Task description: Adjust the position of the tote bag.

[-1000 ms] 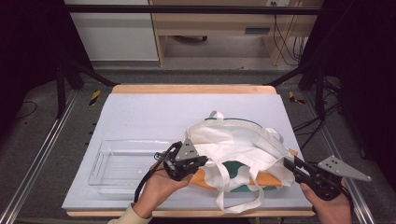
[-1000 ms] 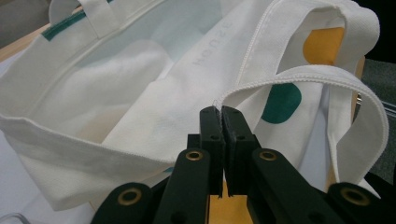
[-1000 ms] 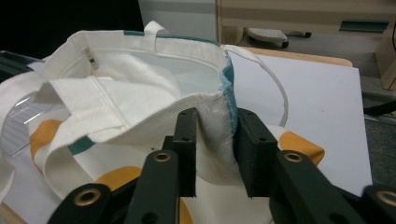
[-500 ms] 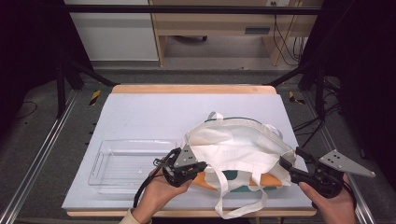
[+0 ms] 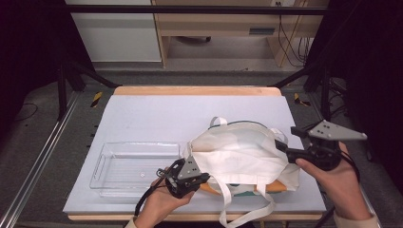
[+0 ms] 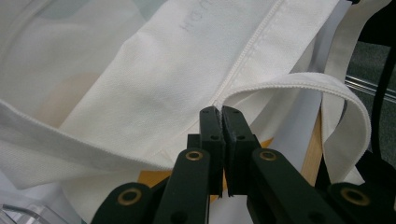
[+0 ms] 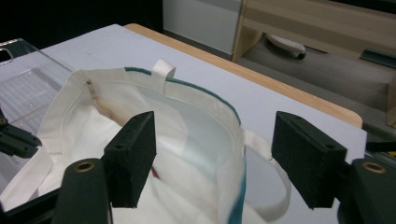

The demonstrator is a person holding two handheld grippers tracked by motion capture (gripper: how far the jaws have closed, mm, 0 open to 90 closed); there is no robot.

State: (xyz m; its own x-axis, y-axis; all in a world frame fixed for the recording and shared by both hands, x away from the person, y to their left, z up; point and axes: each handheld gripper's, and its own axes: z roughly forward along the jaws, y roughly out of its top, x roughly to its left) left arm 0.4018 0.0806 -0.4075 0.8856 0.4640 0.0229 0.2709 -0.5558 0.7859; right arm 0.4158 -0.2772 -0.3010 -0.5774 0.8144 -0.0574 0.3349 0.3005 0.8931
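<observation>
Two grippers work a white tote bag (image 5: 240, 152) that lies in the lower right of the high view, on the pale table (image 5: 190, 114), its long axis running left to right across the frame. My left gripper (image 5: 202, 177), at the bag's lower left corner, has its jaws pressed together on the bag's hem, the fabric pinched where a strap (image 6: 327, 93) loops away in the left gripper view. My right gripper (image 5: 285, 140) hovers at the bag's right end, jaws spread with nothing pressed between them; they have just been opening, and in the right gripper view the bag's teal-edged mouth (image 7: 205, 98) sits between and just beyond the pads. That is the relation I judge the next move to turn on: the rim lies directly ahead of and below the right jaws, nearer that hand than the other. A clear plastic tray (image 5: 133, 166) waits just left of the bag. Something orange (image 5: 209, 188) peeks from under the lower edge. Compared with a second ago, the right gripper has lifted off the bag's lower right corner and risen in the frame, the bag's mouth stands rounder, and the left grip is unchanged.
</observation>
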